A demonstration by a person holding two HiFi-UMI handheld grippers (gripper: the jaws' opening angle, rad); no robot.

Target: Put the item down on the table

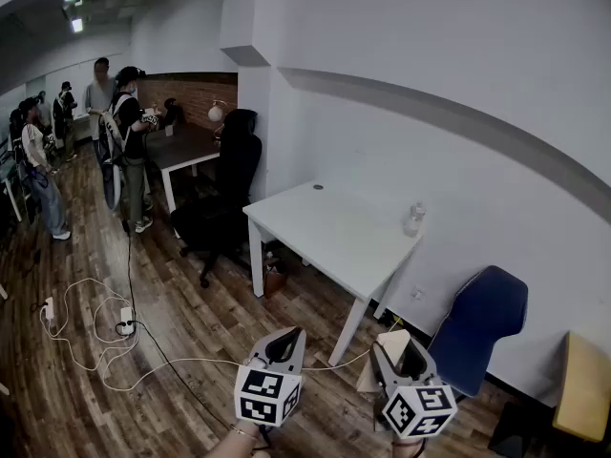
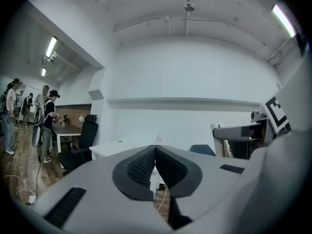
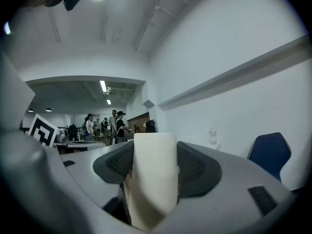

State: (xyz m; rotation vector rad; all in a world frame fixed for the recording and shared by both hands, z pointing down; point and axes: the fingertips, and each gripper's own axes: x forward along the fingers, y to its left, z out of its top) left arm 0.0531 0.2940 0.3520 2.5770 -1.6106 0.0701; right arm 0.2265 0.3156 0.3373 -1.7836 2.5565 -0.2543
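A pale, cream-coloured box-shaped item (image 3: pixel 153 172) is clamped between the textured pads of my right gripper (image 3: pixel 155 165); in the head view the item (image 1: pixel 387 356) shows at the gripper (image 1: pixel 399 363) near the bottom edge. My left gripper (image 1: pixel 286 346) is held beside it, its jaws pressed together with nothing between them (image 2: pixel 155 167). The white table (image 1: pixel 334 232) stands ahead against the wall, well beyond both grippers.
A small clear bottle (image 1: pixel 413 219) stands at the table's wall side. A blue chair (image 1: pixel 477 322) is to the right, a black office chair (image 1: pixel 224 198) to the left. Cables (image 1: pixel 105 337) lie on the wooden floor. Several people (image 1: pixel 105 122) stand far left.
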